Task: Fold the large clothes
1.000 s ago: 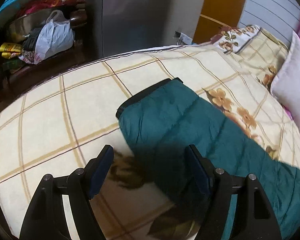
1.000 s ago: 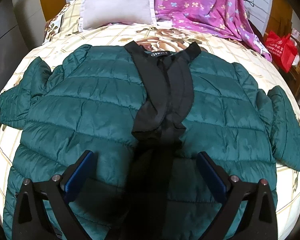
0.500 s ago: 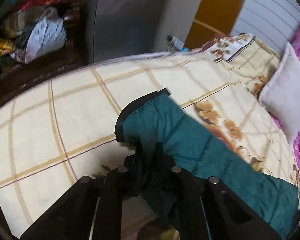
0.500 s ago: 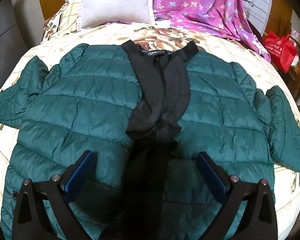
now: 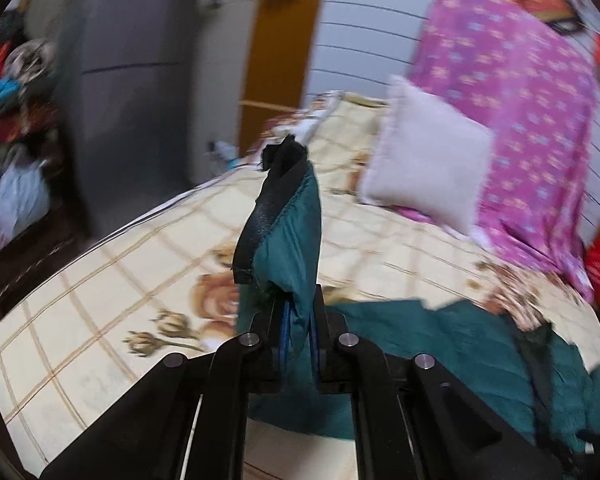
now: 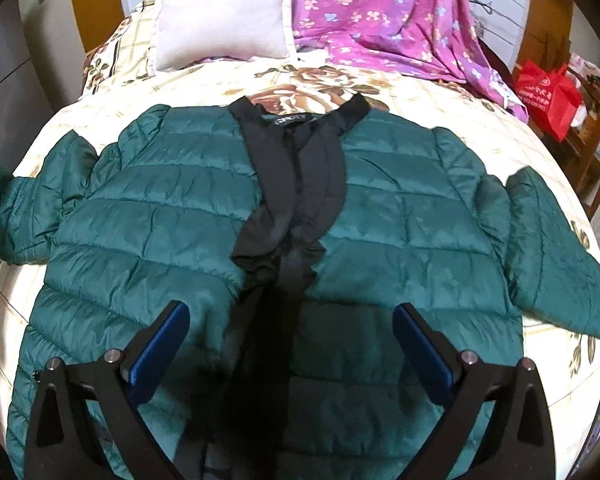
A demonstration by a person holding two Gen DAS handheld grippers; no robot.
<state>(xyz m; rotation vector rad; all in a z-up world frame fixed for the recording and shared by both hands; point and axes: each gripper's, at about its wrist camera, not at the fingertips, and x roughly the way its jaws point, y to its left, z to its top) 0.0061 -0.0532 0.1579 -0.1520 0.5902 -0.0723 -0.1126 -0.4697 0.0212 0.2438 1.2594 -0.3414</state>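
Left gripper pinches the soft, slippery jacket's sleeve cuff; right gripper hangs spread above the hem.

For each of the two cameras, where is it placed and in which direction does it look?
Left wrist: on the left gripper, shut on the raised sleeve, facing the pillow end; only its own fingers show.
Right wrist: on the right gripper, open above the jacket, facing the same end; only its own fingers show.
Shared: jacket, pillow, purple cloth, bedspread.
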